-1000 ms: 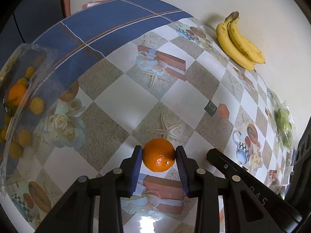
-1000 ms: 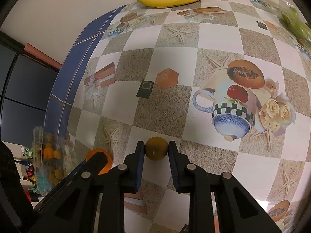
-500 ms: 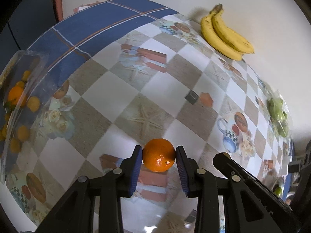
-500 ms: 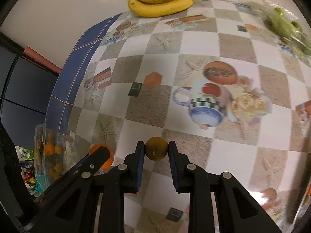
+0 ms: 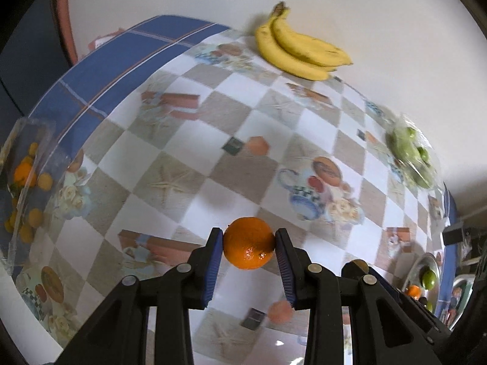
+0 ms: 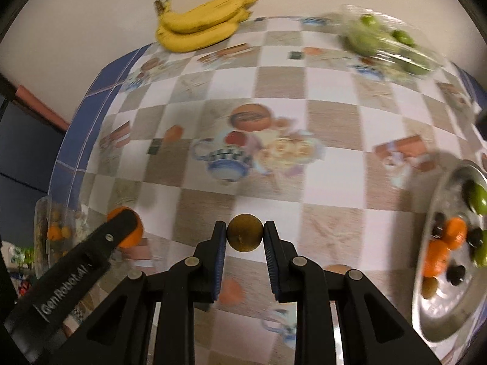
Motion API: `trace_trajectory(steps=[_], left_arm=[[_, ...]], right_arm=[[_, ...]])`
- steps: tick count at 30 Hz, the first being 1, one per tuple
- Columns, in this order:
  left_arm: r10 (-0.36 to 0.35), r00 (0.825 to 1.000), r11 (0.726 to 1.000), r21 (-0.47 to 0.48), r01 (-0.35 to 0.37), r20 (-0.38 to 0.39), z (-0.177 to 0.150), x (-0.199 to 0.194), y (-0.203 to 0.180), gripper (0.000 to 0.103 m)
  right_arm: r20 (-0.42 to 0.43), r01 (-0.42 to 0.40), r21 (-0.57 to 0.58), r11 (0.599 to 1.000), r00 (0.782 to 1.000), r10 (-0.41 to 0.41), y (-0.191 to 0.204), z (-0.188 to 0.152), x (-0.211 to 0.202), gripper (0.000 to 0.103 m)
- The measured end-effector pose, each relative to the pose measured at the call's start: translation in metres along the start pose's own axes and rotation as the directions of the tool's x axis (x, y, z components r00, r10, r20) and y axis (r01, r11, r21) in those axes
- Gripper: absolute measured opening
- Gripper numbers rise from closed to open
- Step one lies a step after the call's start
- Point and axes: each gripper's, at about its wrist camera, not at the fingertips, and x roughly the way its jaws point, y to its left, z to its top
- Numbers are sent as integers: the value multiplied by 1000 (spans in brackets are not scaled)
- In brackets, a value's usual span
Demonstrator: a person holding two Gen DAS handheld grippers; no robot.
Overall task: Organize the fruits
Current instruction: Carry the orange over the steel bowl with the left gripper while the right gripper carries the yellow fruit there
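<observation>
My left gripper (image 5: pixel 249 245) is shut on an orange mandarin (image 5: pixel 249 242) and holds it above the checkered tablecloth. My right gripper (image 6: pixel 245 238) is shut on a small brown round fruit (image 6: pixel 245 237), also lifted off the table. In the right wrist view the left gripper's finger (image 6: pixel 100 249) and its mandarin (image 6: pixel 134 234) show at the left. A silver tray (image 6: pixel 438 313) at the right edge holds mandarins, green fruits and dark fruits. The same tray (image 5: pixel 421 269) shows at the lower right of the left wrist view.
A bunch of bananas (image 5: pixel 299 50) (image 6: pixel 201 22) lies at the far edge by the wall. A clear bag of green fruits (image 5: pixel 412 156) (image 6: pixel 386 42) sits at the far right. A clear plastic box of small orange fruits (image 5: pixel 24 188) (image 6: pixel 54 234) stands at the left edge.
Both grippers have risen and moved to the right with their fruits. The plastic box has slid toward the left edge, and the silver tray has come into view at the right.
</observation>
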Motion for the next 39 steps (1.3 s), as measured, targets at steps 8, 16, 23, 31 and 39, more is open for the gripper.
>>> trace_trajectory(steps=[8,16,23,31,39], left_arm=[[-20,1000,997,78,18,22,-9,-10,-48,38],[-48,998,987,154,41,42,-18,-19,-96,38],[-58,997,978,204,46,53,-26,-21,-126,38],[-62,997,971,233,49,51,-35,-18,-145,38],[-76,996,965,256,62,46,-44,-16,-164,38]], right_arm=[[47,43,66,997,998,-46,-45,-9,-25,26],[90,71,147,987,992,-85,-91,-13,-48,26],[98,74,213,974,991,-96,-122,-15,-55,26],[118,102,288,952,983,-141,-162,-18,-72,26],[120,114,372,921,978,-170,-208,-24,-85,26]])
